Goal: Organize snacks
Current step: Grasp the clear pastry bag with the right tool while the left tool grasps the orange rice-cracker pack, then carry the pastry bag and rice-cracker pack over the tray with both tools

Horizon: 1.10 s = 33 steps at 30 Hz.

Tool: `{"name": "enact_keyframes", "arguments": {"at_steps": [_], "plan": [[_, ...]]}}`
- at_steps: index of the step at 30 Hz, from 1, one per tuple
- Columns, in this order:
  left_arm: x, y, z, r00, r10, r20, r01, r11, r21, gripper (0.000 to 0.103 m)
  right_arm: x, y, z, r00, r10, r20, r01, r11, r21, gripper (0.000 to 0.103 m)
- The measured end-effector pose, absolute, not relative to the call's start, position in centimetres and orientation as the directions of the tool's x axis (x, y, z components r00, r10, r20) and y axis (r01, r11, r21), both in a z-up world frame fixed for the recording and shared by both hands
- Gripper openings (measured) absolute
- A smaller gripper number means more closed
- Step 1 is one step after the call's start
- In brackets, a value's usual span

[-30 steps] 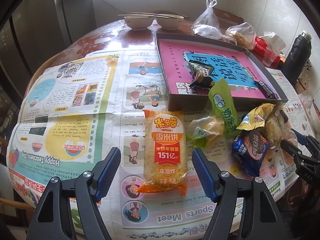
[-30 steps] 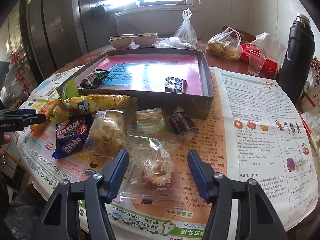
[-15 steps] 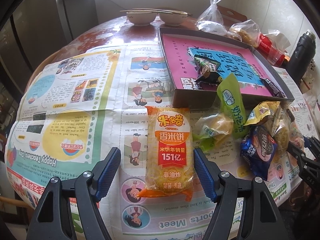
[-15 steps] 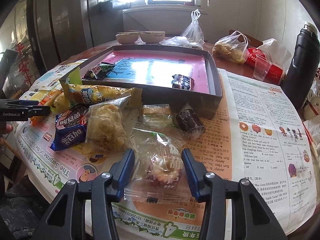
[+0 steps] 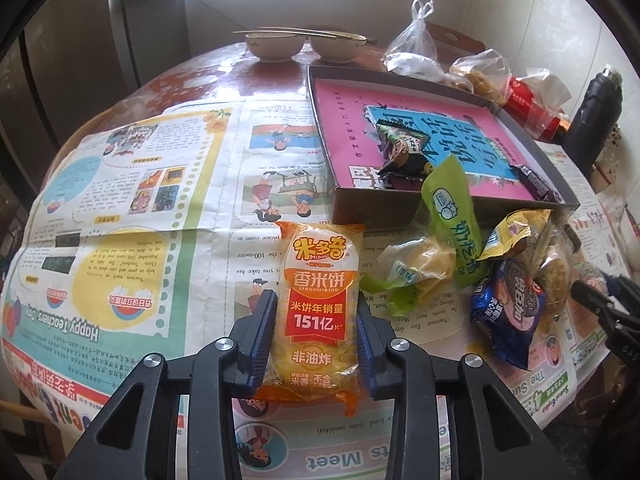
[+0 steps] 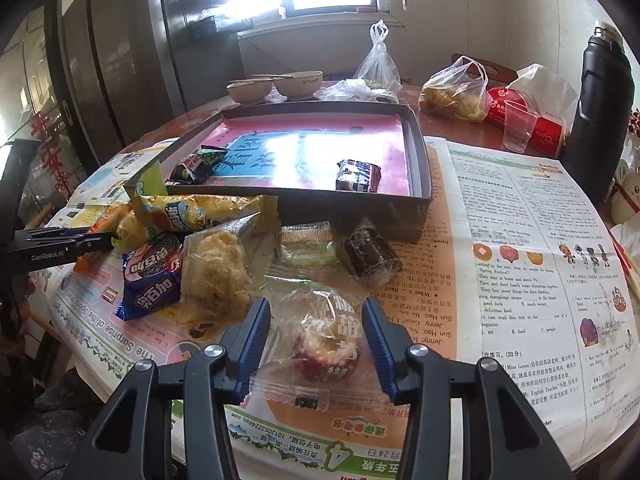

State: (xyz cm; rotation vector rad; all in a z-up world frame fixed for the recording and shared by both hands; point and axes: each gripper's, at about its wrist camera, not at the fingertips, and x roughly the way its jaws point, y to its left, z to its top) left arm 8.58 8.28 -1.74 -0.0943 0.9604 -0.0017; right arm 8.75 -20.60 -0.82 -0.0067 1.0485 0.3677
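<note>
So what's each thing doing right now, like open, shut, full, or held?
Left gripper: fingers just closed onto the rice cracker pack, which lies on the newspaper.
Right gripper: fingers either side of the clear-wrapped pastry, contact unclear.
Shallow box: open, three small snacks inside.
Clear cup: upright, looks empty.
Black flask: upright, capped.
Two bowls: upright, chopsticks across.

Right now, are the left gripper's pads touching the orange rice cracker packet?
Touching. The left wrist view shows the left gripper, whose jaws have just been closing, with both blue pads pressed against the sides of the rice cracker packet, no gap visible on either side.
</note>
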Motion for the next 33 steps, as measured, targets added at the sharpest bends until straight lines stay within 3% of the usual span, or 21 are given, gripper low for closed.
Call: {"name": "enact_keyframes", "arguments": {"at_steps": [15,16,23,33], "plan": [[8.4,9.3,-1.4,0.576,-0.091,-0.812,-0.053,0.987,-0.149,0.037,9.2,-19.1,-1.8,0.456,0.225,-0.861,-0.307,0.948,0.085,0.047],[8.4,9.4,-1.5,0.576,-0.094,-0.812,-0.053,0.987,-0.152,0.037,9.2,-19.1,-1.7,0.459,0.232,-0.857,-0.311,0.946,0.089,0.043],[7.7,9.9,-0.2,0.61,-0.108,-0.785,-0.047,0.984,-0.172,0.037,9.8,-21.8,-0.7,0.461,0.341,-0.819,-0.247,0.936,0.25,0.041],[7.1,10.3,1.5,0.648,-0.113,-0.753,-0.052,0.98,-0.192,0.037,11.2,-23.1,1.4,0.514,0.342,-0.787,-0.204,0.939,0.275,0.041]]}}
